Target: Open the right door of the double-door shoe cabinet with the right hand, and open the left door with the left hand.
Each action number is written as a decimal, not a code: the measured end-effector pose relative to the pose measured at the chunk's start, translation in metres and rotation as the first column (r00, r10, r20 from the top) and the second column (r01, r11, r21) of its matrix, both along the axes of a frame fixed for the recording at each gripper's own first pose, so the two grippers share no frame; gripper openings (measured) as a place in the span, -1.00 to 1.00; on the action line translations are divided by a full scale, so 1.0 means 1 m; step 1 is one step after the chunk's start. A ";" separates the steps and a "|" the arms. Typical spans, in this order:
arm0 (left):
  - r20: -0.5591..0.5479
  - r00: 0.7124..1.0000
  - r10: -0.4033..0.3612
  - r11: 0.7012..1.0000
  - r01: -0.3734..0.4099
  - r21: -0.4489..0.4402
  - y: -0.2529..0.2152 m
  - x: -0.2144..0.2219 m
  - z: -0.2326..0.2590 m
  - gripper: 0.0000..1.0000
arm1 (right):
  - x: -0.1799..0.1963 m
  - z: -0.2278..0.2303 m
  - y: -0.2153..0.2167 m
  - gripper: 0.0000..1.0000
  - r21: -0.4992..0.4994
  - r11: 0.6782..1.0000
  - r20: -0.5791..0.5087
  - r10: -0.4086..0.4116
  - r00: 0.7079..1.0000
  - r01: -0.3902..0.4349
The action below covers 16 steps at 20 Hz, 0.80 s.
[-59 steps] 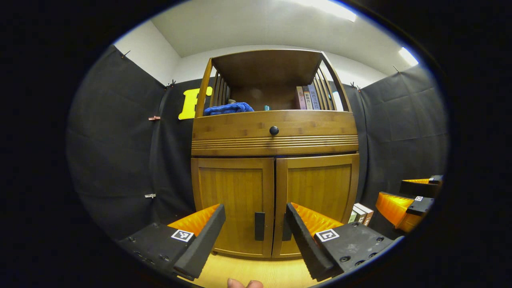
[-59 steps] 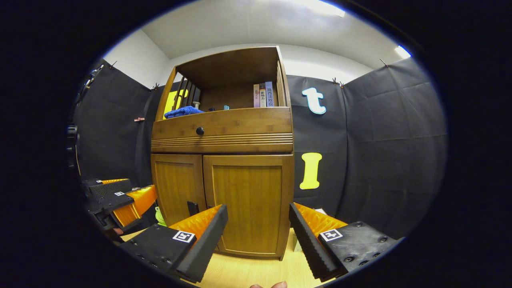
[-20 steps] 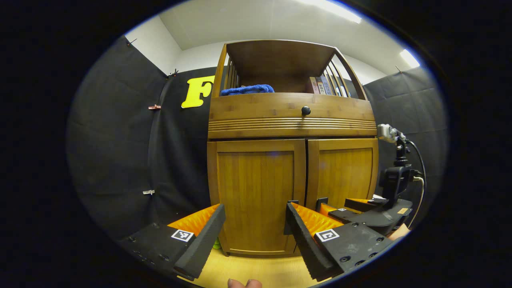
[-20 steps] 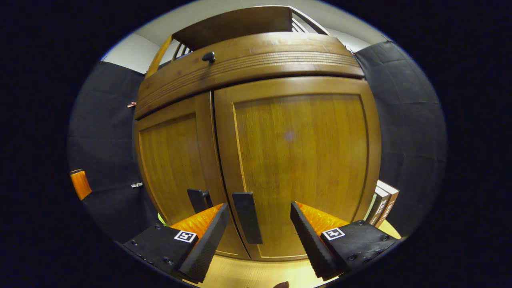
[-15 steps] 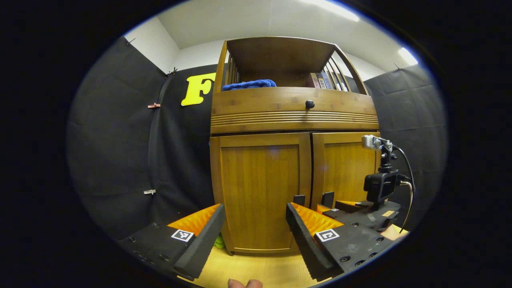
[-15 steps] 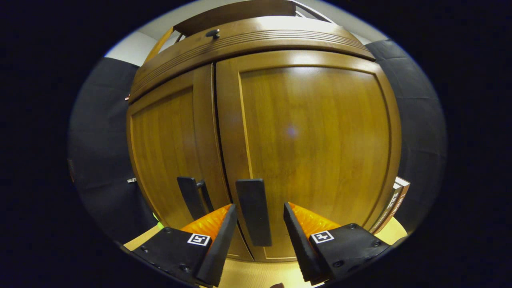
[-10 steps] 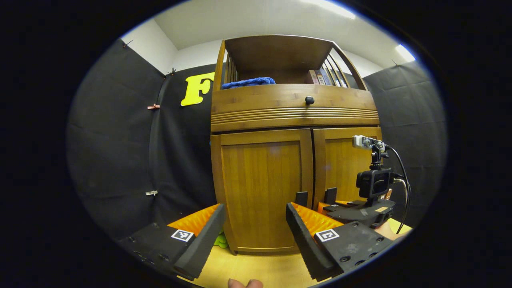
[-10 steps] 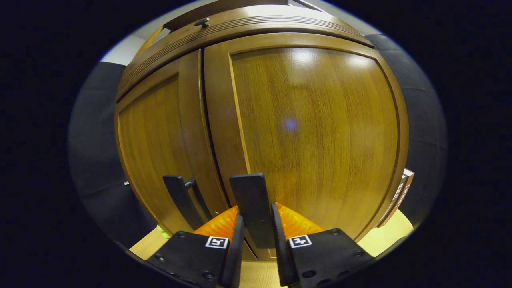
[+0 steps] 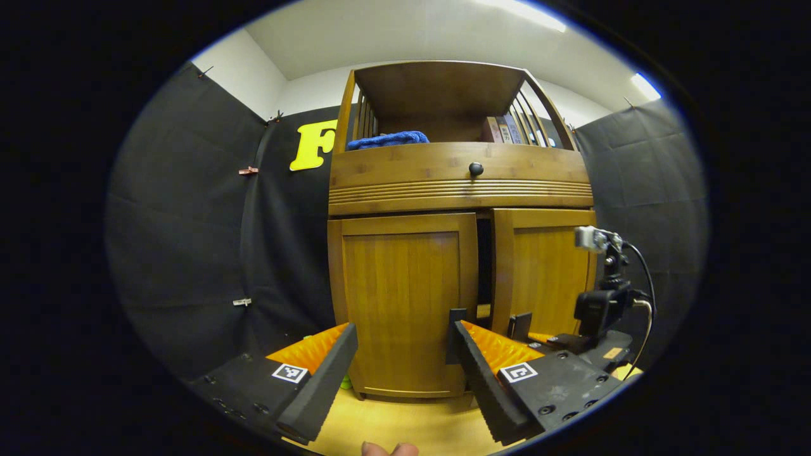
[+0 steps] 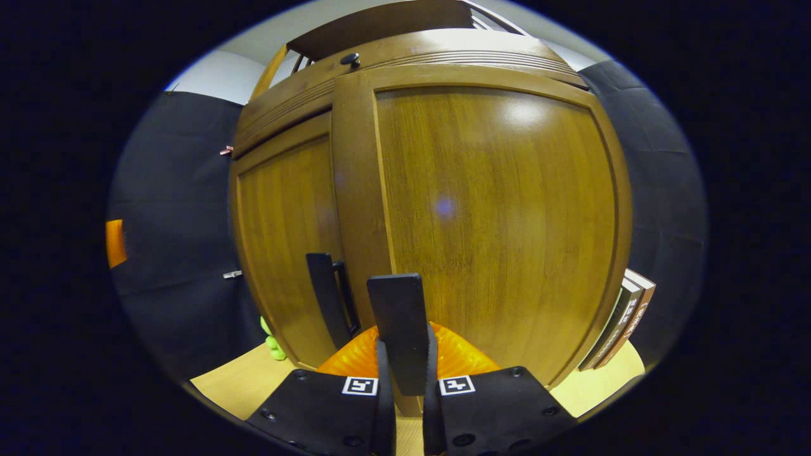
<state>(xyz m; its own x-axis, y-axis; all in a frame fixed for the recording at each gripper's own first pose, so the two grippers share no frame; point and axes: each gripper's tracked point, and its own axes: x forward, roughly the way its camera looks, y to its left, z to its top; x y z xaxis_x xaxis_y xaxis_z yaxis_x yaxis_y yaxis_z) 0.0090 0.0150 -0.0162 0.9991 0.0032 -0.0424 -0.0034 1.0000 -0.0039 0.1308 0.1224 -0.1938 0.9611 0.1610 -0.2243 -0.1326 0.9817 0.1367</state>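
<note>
Booth: black cloth walls, pale wood floor (image 9: 405, 424), and the cabinet (image 9: 459, 190) standing against the back.
Right door: in the left gripper view the right door (image 9: 545, 272) stands slightly ajar, a dark gap between it and the left door (image 9: 402, 304).
Right gripper: my right gripper (image 10: 405, 373) is clamped on the right handle (image 10: 396, 316), both fingers pressing its flat black bar from either side.
Left gripper: my left gripper (image 9: 399, 354) is spread wide and holds nothing; it hangs in front of the left door, short of it.
Left handle: the left handle (image 10: 323, 291) sits just beside the right one, at the left door's inner edge; that door looks shut.
Step in hand: swinging the right door open, I judge.
How to do it well: pull in an arc about the hinge on the door's outer edge, not straight back, and let my wrist turn with the door so the bar does not twist out.
Watch: my grip is low on the bar; a jerk could slip it off.
Then: bring the left gripper onto the left handle.
</note>
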 end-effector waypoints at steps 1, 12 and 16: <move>0.002 1.000 0.013 1.000 -0.013 -0.010 -0.001 -0.001 0.000 0.89 | -0.012 0.003 -0.004 -0.59 0.003 1.000 0.001 0.012 1.000 -0.012; 0.018 0.997 0.074 0.997 -0.073 -0.016 -0.006 -0.004 0.006 0.84 | -0.122 0.026 -0.087 -0.60 0.016 0.999 0.011 0.031 0.999 -0.031; 0.019 0.997 0.070 0.997 -0.069 -0.021 -0.015 -0.004 0.008 0.87 | -0.146 0.033 -0.132 -0.61 -0.022 1.000 0.014 -0.014 1.000 0.014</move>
<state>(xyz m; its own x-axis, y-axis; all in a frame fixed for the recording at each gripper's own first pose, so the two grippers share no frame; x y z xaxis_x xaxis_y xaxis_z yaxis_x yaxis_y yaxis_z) 0.0051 0.0000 -0.0080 0.9971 0.0719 -0.0233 -0.0724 0.9971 -0.0247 -0.0150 -0.0100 -0.1606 0.9664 0.1424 -0.2140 -0.1203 0.9863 0.1128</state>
